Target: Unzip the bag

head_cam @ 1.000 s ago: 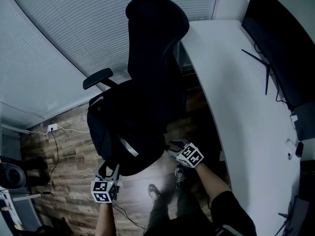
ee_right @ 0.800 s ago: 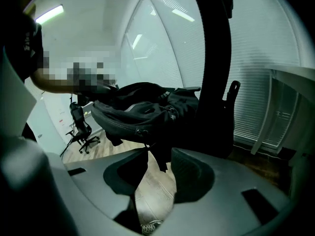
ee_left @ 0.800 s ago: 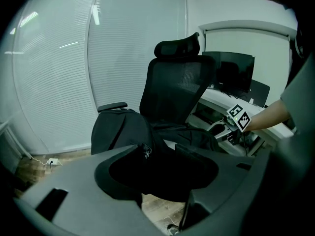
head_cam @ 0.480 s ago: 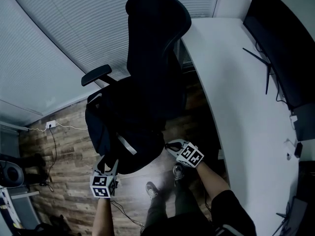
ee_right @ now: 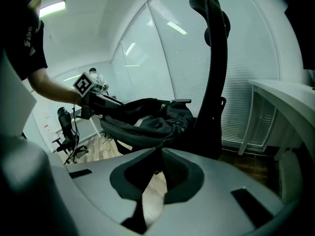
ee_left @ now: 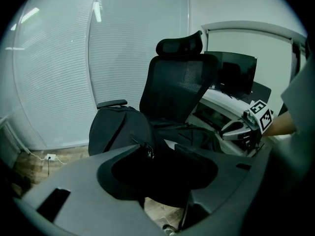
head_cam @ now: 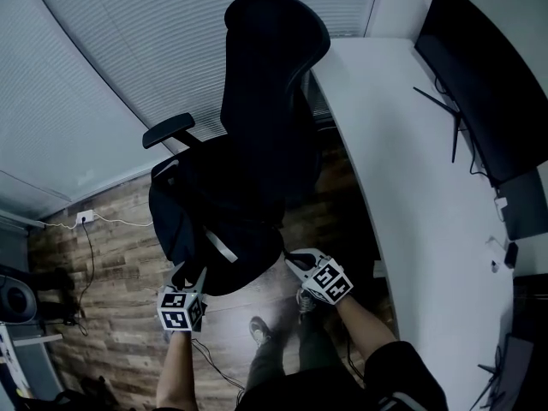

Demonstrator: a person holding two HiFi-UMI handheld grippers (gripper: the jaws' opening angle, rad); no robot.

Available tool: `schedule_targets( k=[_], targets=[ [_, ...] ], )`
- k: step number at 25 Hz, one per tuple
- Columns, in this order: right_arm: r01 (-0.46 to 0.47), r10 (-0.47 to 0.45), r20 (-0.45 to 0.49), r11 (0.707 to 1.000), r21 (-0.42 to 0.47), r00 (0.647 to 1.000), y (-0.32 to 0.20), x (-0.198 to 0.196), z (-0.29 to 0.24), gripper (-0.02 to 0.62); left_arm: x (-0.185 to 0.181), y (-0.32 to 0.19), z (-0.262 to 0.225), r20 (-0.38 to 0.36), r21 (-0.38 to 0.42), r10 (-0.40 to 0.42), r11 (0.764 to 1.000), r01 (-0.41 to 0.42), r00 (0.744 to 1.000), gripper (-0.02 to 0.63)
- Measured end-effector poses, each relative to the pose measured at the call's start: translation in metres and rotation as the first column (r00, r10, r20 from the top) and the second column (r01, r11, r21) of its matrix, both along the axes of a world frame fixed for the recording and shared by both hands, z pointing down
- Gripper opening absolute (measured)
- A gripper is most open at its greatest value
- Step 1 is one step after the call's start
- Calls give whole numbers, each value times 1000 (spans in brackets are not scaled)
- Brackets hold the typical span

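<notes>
A black backpack (head_cam: 184, 221) lies slumped on the seat of a black office chair (head_cam: 274, 75). My left gripper (head_cam: 190, 274) is at the bag's near left edge and shut on a fold of its black fabric (ee_left: 147, 173). In the right gripper view, the left gripper (ee_right: 114, 103) pulls the bag (ee_right: 147, 117) taut. My right gripper (head_cam: 295, 262) is at the bag's near right end. Its jaws are closing, and their tips (ee_right: 159, 150) pinch a thin dark tab at the bag's edge. The left gripper view shows the right gripper (ee_left: 230, 131) from the side.
A white desk (head_cam: 402, 161) with a dark monitor (head_cam: 488, 84) runs along the right, close to the chair. White blinds (head_cam: 111, 50) cover the window behind. A socket and cable (head_cam: 86, 221) lie on the wood floor. My shoes (head_cam: 257, 330) are below the seat.
My right gripper has edged in a little toward the bag's near right corner. The left gripper stays on the bag's edge. The view has shifted slightly.
</notes>
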State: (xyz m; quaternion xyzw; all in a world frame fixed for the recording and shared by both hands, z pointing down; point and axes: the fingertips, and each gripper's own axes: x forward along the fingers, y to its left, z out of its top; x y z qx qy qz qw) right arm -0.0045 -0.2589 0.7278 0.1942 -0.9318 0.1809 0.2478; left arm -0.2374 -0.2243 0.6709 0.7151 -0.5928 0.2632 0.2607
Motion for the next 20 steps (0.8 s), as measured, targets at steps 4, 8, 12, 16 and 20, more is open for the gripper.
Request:
schedule_targets(
  k=[4,8,12,16,20],
  targets=[
    [-55,56,-29,998,28,998,6,-6,-8,58,-3,-3,0,-94,-23,-74,997,73,993,181],
    [-89,92,-59,995,47,994,15,-8,-12,58,-7,-2,4,-141,-48,-120,992,115,983,127],
    [-92,101,-99,992,90,990,25,-9,-18,58,-6,-3,7,-186,-39,-166,986,162,968,123],
    [-94,107,-111,989,114,988,43,-15,-21,58,-7,-2,8,-225,-28,-192,981,191,955,117],
    [-113,125,-94,986,123,988,61,-29,-34,58,-8,0,8,-224,-16,-174,985,175,959,114]
  ],
)
